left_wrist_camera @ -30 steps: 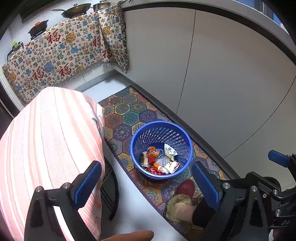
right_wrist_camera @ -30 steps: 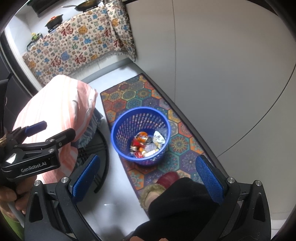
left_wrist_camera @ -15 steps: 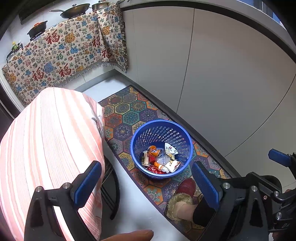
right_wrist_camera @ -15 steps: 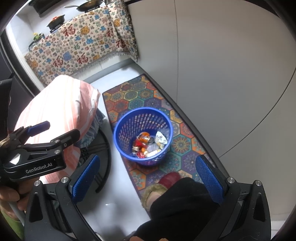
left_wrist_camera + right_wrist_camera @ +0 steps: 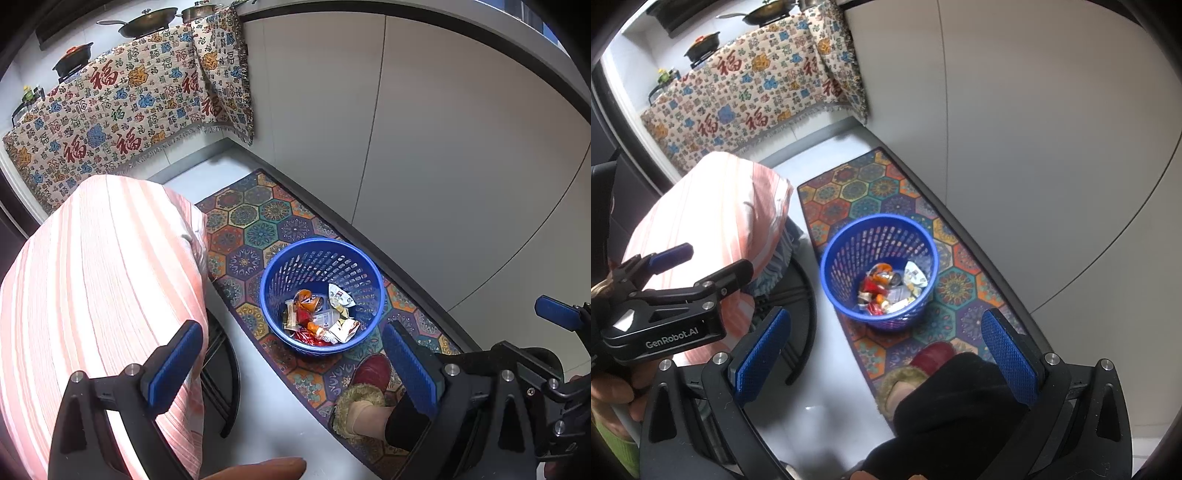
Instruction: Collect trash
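A blue plastic basket (image 5: 273,280) stands on the patterned rug and holds several wrappers and packets of trash (image 5: 319,319). It also shows in the right wrist view (image 5: 834,254) with the trash (image 5: 890,284) inside. My left gripper (image 5: 293,363) is open and empty, held high above the floor just in front of the basket. My right gripper (image 5: 884,350) is open and empty, also high above the floor. The left gripper's body (image 5: 661,306) shows at the left of the right wrist view.
A table with a pink striped cloth (image 5: 92,280) stands left of the basket. A hexagon-patterned rug (image 5: 258,218) runs along grey cabinet doors (image 5: 443,166). The person's red slipper (image 5: 369,369) is near the basket. A patterned cloth (image 5: 122,114) drapes the far counter.
Both views shifted slightly; the basket sits a little higher and farther in the right wrist view. Both grippers stay open and empty.
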Demonstrator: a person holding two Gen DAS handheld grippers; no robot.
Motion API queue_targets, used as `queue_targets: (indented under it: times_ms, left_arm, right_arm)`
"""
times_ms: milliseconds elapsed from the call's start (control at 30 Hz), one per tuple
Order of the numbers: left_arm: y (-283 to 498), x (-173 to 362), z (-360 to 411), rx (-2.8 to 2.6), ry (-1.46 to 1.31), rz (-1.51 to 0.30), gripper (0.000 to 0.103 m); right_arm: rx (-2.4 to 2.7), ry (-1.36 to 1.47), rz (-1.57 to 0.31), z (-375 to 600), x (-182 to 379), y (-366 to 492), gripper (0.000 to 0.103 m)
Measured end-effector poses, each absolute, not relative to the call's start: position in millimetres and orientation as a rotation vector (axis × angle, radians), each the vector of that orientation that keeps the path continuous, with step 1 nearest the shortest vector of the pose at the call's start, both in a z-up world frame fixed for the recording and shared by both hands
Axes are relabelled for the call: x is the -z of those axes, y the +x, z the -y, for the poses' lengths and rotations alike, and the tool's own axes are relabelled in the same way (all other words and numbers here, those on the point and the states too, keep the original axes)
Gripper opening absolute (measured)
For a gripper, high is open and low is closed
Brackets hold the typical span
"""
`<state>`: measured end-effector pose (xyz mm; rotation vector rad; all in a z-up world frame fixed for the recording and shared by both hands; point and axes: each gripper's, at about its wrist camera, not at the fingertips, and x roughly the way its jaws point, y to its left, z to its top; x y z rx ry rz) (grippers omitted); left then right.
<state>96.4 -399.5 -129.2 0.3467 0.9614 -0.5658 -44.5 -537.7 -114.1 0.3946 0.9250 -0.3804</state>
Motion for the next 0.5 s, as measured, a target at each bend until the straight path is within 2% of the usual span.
queue_targets:
  times_ms: [500]
  left_arm:
    - [98.5, 128.1, 400.8, 0.563, 0.35, -0.968, 0.1]
  right_arm:
    - [0.38, 0.395, -0.932, 538.4, 114.2, -45.2, 0.103]
